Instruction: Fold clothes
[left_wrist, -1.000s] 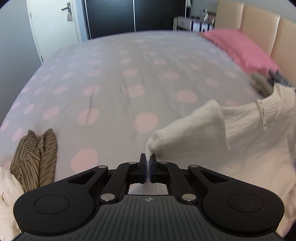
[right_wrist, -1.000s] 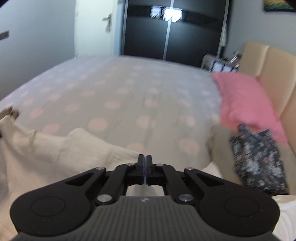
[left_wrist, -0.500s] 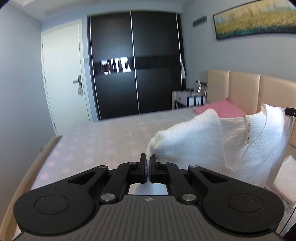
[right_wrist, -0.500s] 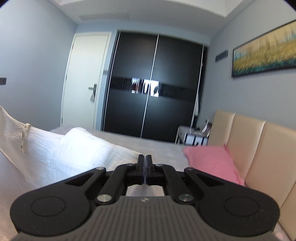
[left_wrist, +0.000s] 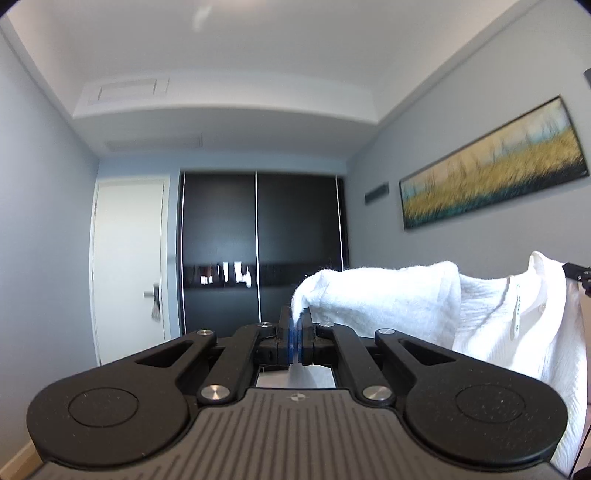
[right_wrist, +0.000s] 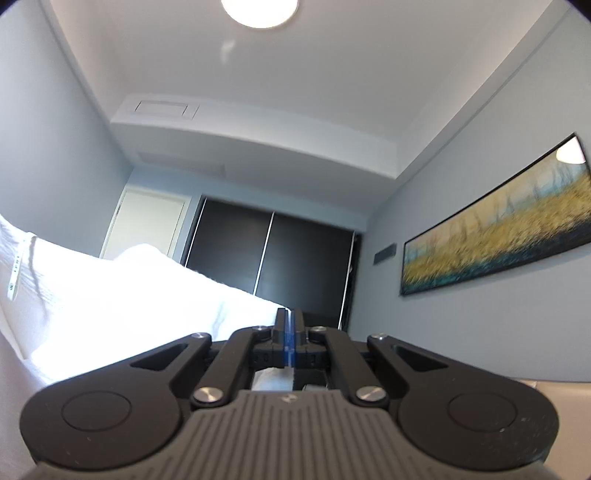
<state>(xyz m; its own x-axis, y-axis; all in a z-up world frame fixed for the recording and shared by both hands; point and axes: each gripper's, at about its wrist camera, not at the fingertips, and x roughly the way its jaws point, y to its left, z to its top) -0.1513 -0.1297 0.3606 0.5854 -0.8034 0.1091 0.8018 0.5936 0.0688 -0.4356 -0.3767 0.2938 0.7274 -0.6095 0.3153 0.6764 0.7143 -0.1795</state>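
The left gripper (left_wrist: 295, 325) is clamped on 1 corner of a white garment (left_wrist: 406, 299), and the right gripper (right_wrist: 289, 325) is clamped on another edge of it. The cloth hangs in the air between the 2 grippers, its neck label (left_wrist: 516, 314) showing. Behind stand a dark wardrobe (left_wrist: 258, 229), a white door (left_wrist: 127, 266) and a framed painting (left_wrist: 491, 170).

Bright, even daylight; ceiling lamp (right_wrist: 259, 11) glares overhead; white garment (right_wrist: 110, 291) blown out; painting (left_wrist: 493, 168) motion-blurred; fisheye bends the edges, corners vignetted.
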